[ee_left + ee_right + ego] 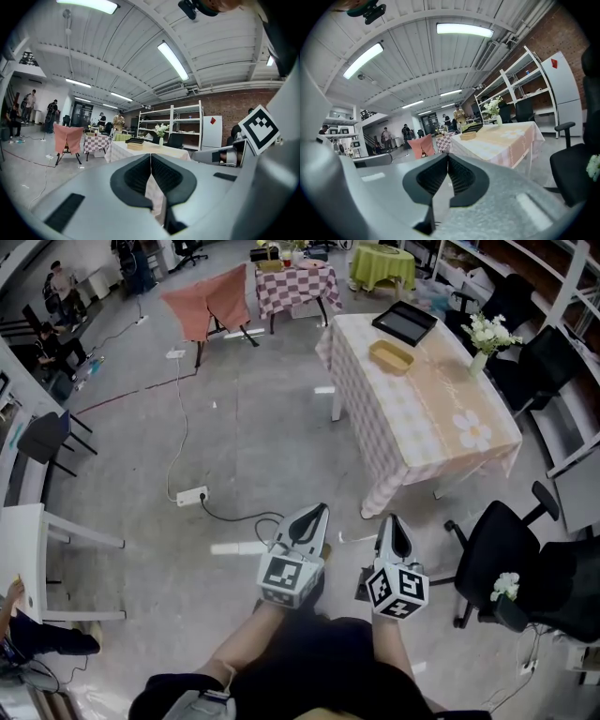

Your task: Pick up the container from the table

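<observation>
Both grippers sit low at bottom centre of the head view, side by side, held out level over the person's lap and pointing up the frame. The left gripper (320,510) has its jaws pressed together; its own view shows the pads meeting in one thin line, holding nothing. The right gripper (393,519), just beside it, is the same: jaws closed and empty.

Up and to the right stands the table (441,418), under a pink-and-cream checked cloth with a flower print. The container (391,355), tan and shallow, rests at the table's far end, well apart from both grippers. A black tray (404,322) lies just beyond it, and a vase of white flowers (487,337) stands at the table's right edge.

Grey concrete floor lies between the grippers and the table's near corner. A white power strip (191,495) trails its cable at left of centre. A black office chair (495,545) stands at lower right, near that corner. At the top of the frame are a checked table (296,285) and a pink-draped stand (208,302). People are at upper left.
</observation>
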`<action>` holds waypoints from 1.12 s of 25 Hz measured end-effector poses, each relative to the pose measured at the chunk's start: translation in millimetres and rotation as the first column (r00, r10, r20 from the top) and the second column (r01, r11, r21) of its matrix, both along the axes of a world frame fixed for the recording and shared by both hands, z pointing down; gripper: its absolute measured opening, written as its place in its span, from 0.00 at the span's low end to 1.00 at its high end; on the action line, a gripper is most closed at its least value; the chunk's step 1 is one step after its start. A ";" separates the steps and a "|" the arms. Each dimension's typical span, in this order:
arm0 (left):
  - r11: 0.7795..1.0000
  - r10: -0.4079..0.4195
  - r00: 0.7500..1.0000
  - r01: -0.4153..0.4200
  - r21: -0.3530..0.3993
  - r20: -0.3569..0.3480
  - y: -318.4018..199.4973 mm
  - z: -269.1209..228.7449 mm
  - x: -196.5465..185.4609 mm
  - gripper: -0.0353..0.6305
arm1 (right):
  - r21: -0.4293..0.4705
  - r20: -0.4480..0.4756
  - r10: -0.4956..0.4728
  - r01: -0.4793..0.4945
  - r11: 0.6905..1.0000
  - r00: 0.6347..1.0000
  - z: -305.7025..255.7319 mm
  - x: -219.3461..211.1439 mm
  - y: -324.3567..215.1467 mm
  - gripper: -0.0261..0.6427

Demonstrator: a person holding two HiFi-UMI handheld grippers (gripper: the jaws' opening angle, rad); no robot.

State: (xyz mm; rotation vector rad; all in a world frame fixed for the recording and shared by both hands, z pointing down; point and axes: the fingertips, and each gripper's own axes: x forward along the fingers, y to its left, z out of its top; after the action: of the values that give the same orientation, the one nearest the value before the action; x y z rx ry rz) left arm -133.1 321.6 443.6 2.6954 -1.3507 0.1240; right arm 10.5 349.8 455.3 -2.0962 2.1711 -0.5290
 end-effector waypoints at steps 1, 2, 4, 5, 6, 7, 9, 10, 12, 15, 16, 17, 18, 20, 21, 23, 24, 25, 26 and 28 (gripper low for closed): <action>1.000 0.002 1.000 -0.002 0.002 0.000 -5.2 -1.7 1.9 0.07 | -0.003 -0.002 0.001 -0.001 1.000 1.000 -0.7 1.7 -5.1 0.05; 1.000 0.011 1.000 -0.011 0.004 -0.011 -9.9 -3.5 5.0 0.07 | -0.005 -0.003 0.004 -0.004 1.000 1.000 -1.6 3.4 -10.2 0.05; 1.000 0.032 0.999 -0.032 0.002 -0.038 -18.6 -7.4 11.5 0.07 | -0.009 -0.004 0.010 -0.010 1.000 1.000 -4.1 6.3 -20.1 0.05; 0.999 0.038 0.998 -0.039 -0.004 -0.045 -23.0 -8.8 13.7 0.07 | -0.010 -0.006 0.011 -0.011 1.000 1.000 -5.3 7.4 -24.9 0.05; 0.999 0.044 0.998 -0.044 -0.011 -0.048 -27.6 -9.6 15.5 0.07 | -0.011 -0.007 0.012 -0.012 1.000 1.000 -6.2 8.2 -29.5 0.05; 0.999 0.049 0.998 -0.050 -0.020 -0.050 -32.4 -9.9 17.2 0.07 | -0.013 -0.009 0.014 -0.014 1.000 1.000 -6.6 8.9 -33.9 0.05; 0.998 0.055 0.997 -0.057 -0.039 -0.060 -43.0 -9.1 20.1 0.07 | -0.020 -0.011 0.020 -0.020 1.000 1.000 -6.1 10.9 -41.7 0.05; 0.997 0.052 0.996 -0.055 -0.047 -0.067 -49.0 -8.6 21.0 0.07 | -0.024 -0.011 0.024 -0.024 0.999 1.000 -5.6 12.1 -45.4 0.05; 0.997 0.054 0.996 -0.058 -0.053 -0.077 -60.1 -9.3 24.1 0.07 | -0.031 -0.011 0.034 -0.034 0.999 0.999 -5.1 15.3 -52.8 0.05; 0.995 0.081 0.993 -0.085 -0.050 -0.082 -73.5 -6.3 32.1 0.07 | -0.036 -0.013 0.050 -0.051 0.998 0.999 -5.9 21.7 -65.3 0.05; 0.994 0.088 0.993 -0.092 -0.050 -0.084 -78.0 -4.9 34.2 0.07 | -0.036 -0.014 0.054 -0.054 0.998 0.998 -6.4 23.3 -69.8 0.05; 0.994 0.095 0.992 -0.099 -0.051 -0.087 -82.7 -4.0 36.2 0.07 | -0.035 -0.015 0.057 -0.057 0.998 0.998 -6.9 24.5 -74.7 0.05; 0.993 0.101 0.991 -0.106 -0.053 -0.090 -87.9 -4.1 38.2 0.07 | -0.034 -0.015 0.060 -0.060 0.998 0.998 -7.3 25.6 -79.9 0.05; 0.992 0.107 0.990 -0.112 -0.059 -0.089 -97.9 -6.9 41.4 0.07 | -0.035 -0.014 0.063 -0.064 0.997 0.998 -7.3 27.2 -90.4 0.05; 0.991 0.110 0.990 -0.116 -0.062 -0.087 -102.6 -7.4 42.5 0.07 | -0.036 -0.014 0.064 -0.064 0.997 0.998 -7.1 27.6 -95.6 0.05; 0.991 0.112 0.990 -0.117 -0.066 -0.083 -112.9 -7.3 43.3 0.07 | -0.038 -0.014 0.064 -0.065 0.997 0.998 -7.0 28.2 -106.3 0.05; 0.991 0.109 0.991 -0.115 -0.068 -0.081 -118.7 -7.3 43.0 0.07 | -0.037 -0.015 0.065 -0.066 0.997 0.998 -7.1 28.5 -111.6 0.05; 0.991 0.108 0.991 -0.113 -0.070 -0.080 -124.4 -6.9 42.6 0.07 | -0.036 -0.015 0.066 -0.067 0.997 0.998 -7.5 28.7 -116.9 0.05; 0.991 0.107 0.991 -0.113 -0.072 -0.079 -129.8 -6.0 42.3 0.07 | -0.036 -0.016 0.067 -0.068 0.997 0.998 -8.2 29.0 -122.2 0.05; 0.990 0.110 0.991 -0.116 -0.074 -0.075 -140.0 -4.9 41.6 0.07 | -0.037 -0.018 0.073 -0.073 0.997 0.997 -9.6 29.7 -132.1 0.05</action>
State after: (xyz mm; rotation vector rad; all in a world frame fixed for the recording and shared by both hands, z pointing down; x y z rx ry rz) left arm -91.5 181.6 438.7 2.6835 -1.1490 0.0895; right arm 40.2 217.7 445.7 -2.1970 2.0999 -0.5512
